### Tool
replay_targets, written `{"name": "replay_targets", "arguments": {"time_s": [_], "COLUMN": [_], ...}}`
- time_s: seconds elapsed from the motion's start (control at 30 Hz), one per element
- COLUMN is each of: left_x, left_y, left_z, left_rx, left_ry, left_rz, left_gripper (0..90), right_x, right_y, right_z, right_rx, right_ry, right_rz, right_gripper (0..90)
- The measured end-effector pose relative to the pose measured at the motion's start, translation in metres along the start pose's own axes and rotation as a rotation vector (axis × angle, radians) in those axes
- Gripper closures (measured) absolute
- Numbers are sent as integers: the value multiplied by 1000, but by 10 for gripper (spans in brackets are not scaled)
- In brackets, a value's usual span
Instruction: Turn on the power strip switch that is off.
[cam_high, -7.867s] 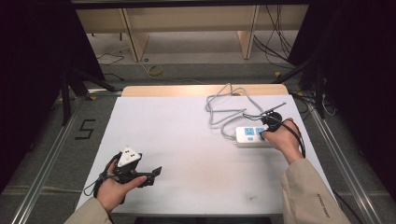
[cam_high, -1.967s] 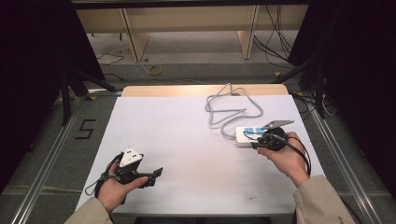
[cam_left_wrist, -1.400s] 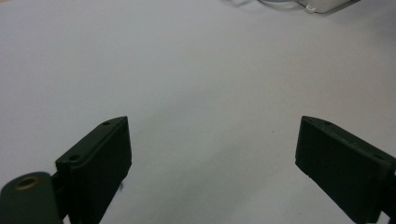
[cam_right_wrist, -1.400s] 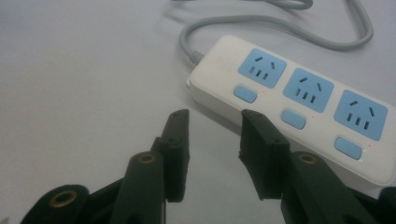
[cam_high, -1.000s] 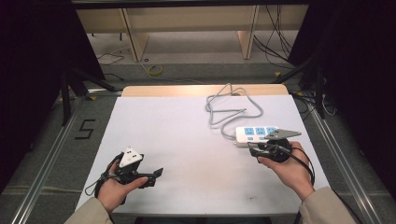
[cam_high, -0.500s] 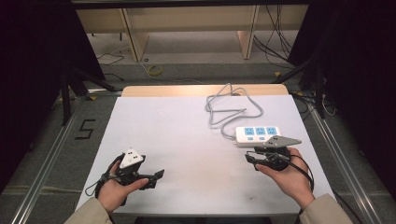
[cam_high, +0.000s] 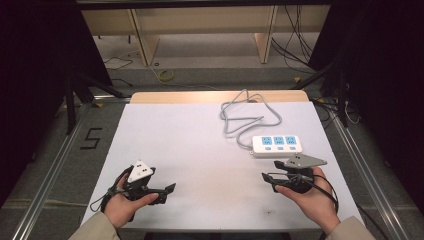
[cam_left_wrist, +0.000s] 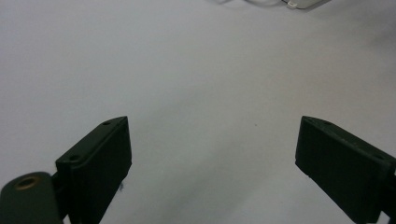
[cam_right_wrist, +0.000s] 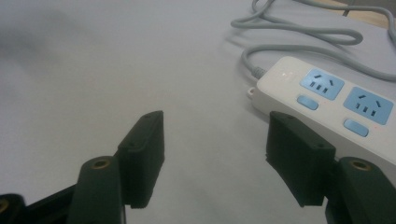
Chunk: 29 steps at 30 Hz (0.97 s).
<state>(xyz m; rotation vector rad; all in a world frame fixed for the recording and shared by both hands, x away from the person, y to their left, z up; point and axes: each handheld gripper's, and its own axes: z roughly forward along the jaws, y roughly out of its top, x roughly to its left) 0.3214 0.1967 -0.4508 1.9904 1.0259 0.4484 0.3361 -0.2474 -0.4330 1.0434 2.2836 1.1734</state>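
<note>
A white power strip with blue sockets lies on the white table at the right, its grey cable looping toward the far edge. In the right gripper view the power strip lies just right of and beyond the jaws. My right gripper is held near the front right, a little short of the strip, open and empty; its jaws stand apart over bare table. My left gripper rests at the front left, open with nothing between its fingers.
A wooden strip borders the table's far edge. Beyond it stand wooden shelf legs and loose cables on the floor. Metal rails run along both sides of the table. A "5" mark is on the floor at the left.
My right gripper has drawn back from the power strip toward the front edge and now points left. The strip stays where it was. The left gripper has not moved.
</note>
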Motion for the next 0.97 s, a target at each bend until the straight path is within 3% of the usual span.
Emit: {"name": "replay_targets", "arguments": {"time_s": [0.47,0.97], "left_x": [-1,-2], "left_y": [-1,-1], "left_z": [-1,1], "left_rx": [6,12], "left_ry": [-13,-9], "left_rz": [-3,7], "left_gripper": [103,102], "right_x": [2,3], "right_y": [-19,-27], "right_z": [-11,-20], "right_rx": [-28,-44], "right_ry": [37,25], "right_rz": [14,27], "right_gripper": [320,284]}}
